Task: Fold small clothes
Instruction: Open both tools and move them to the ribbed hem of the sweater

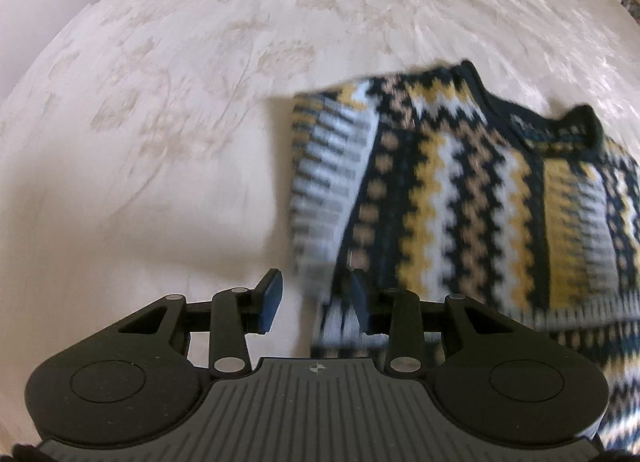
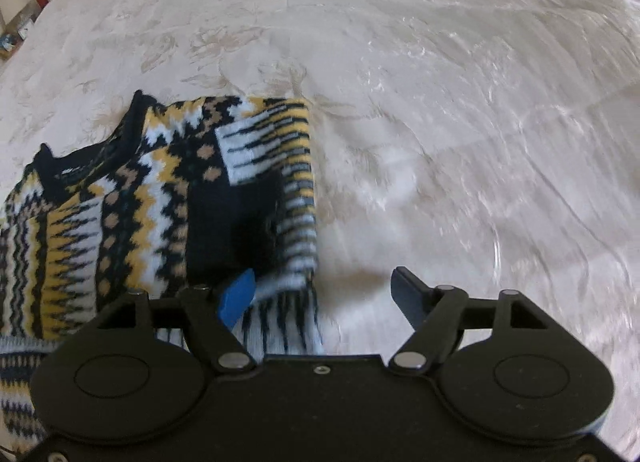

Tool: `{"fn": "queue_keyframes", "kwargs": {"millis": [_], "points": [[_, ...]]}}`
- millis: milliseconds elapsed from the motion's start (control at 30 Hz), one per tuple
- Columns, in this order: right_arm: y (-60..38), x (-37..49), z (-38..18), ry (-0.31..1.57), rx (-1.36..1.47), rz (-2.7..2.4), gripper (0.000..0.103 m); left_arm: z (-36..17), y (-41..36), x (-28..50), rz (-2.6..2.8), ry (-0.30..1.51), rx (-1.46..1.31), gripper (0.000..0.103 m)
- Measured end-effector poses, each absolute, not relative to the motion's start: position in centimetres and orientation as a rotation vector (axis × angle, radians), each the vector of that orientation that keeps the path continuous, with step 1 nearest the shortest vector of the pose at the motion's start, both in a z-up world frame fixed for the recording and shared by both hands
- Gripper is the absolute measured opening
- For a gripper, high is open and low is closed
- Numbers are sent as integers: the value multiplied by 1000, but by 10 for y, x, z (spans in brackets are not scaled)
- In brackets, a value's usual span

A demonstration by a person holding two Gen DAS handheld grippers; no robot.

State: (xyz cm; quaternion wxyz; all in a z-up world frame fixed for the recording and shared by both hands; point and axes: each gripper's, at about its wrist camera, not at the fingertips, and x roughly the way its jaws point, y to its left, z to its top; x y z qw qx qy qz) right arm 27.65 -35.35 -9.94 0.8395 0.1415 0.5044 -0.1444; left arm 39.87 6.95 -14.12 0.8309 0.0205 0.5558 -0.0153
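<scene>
A small knitted sweater (image 1: 460, 189) with black, yellow, white and tan zigzag stripes lies on the bed, its sides folded in over the body and its dark neckline at the far end. My left gripper (image 1: 316, 302) hovers at the sweater's left edge. Its jaws stand apart, with a strip of the knit and bare bedspread between the blue pads (image 1: 272, 302). In the right wrist view the sweater (image 2: 160, 201) lies to the left. My right gripper (image 2: 323, 296) is open wide over its right edge; the left pad is above the knit, the right one above bare cover.
A cream bedspread (image 1: 160, 101) with a faint floral pattern spreads around the sweater, shiny and wrinkled on the right (image 2: 460, 101). Small items on the floor (image 2: 36, 1) show past the bed's far left edge.
</scene>
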Motion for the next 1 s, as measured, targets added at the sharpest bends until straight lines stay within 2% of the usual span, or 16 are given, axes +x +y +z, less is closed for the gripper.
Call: {"fn": "queue_keyframes", "kwargs": {"millis": [233,533,600,633,667,1000], "points": [[-349,259,-93,1050,289,-312,77,-162,83,350,-52,1267,42,37],[-361,310,-107,1051,305,-355,78,-178,84,339,-67,1260,37,43],[-366,321,-116,1101,306,-398,80,-180,84,340,-70,1266,33,43],[-369,323,-119,1116,317,-422,87,-181,85,341,-71,1268,29,43],[-372,324,-120,1119,332,-444,90,-182,85,343,-72,1268,25,44],[-348,254,-98,1003,378,-451,90,-183,94,331,-108,1215,18,46]]}}
